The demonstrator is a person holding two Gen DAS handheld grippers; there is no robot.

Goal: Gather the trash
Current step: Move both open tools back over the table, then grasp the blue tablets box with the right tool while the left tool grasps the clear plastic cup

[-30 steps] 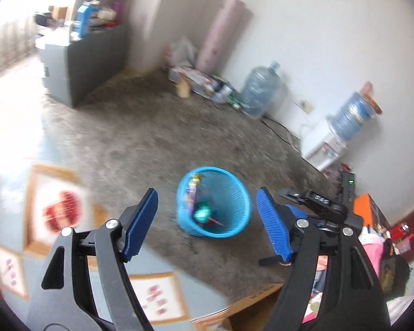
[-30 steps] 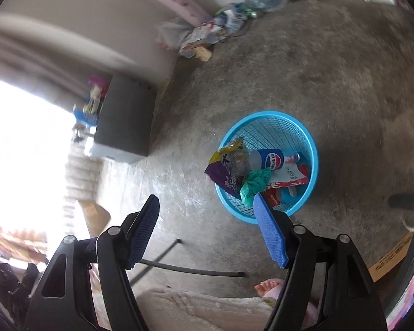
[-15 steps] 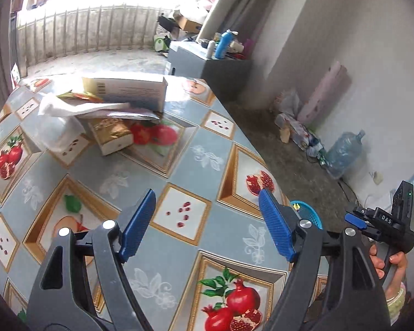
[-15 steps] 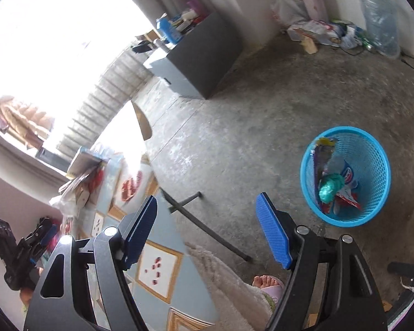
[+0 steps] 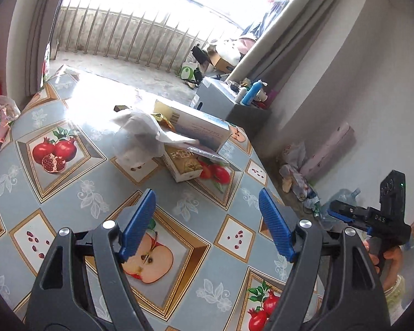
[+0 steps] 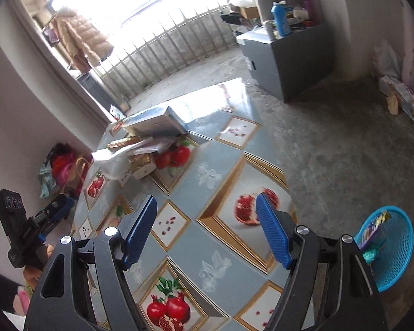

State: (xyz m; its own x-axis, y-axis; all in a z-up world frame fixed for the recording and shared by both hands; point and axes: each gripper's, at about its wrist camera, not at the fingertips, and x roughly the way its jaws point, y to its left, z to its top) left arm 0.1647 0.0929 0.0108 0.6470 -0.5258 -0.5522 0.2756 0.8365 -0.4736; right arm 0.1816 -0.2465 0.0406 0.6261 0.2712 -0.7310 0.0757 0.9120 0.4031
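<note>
While both grippers hang above it, the grey-blue fruit-patterned tablecloth covering the table fills most of each view, and the trash lies in one heap at its far side, well ahead of either set of fingers. Beyond the table edge, on the concrete floor, stands the round blue mesh plastic wastebasket, low at the right of the right wrist view and just past that gripper's right finger, with wrappers showing inside. Within the heap, a long white and blue cardboard box lies tilted on top, a crumpled white plastic bag sits to its left, and a small gold and white carton rests nearest the grippers. Left gripper has its blue pads spread wide with nothing between them; right gripper is likewise spread and empty, over the near tiles.
</note>
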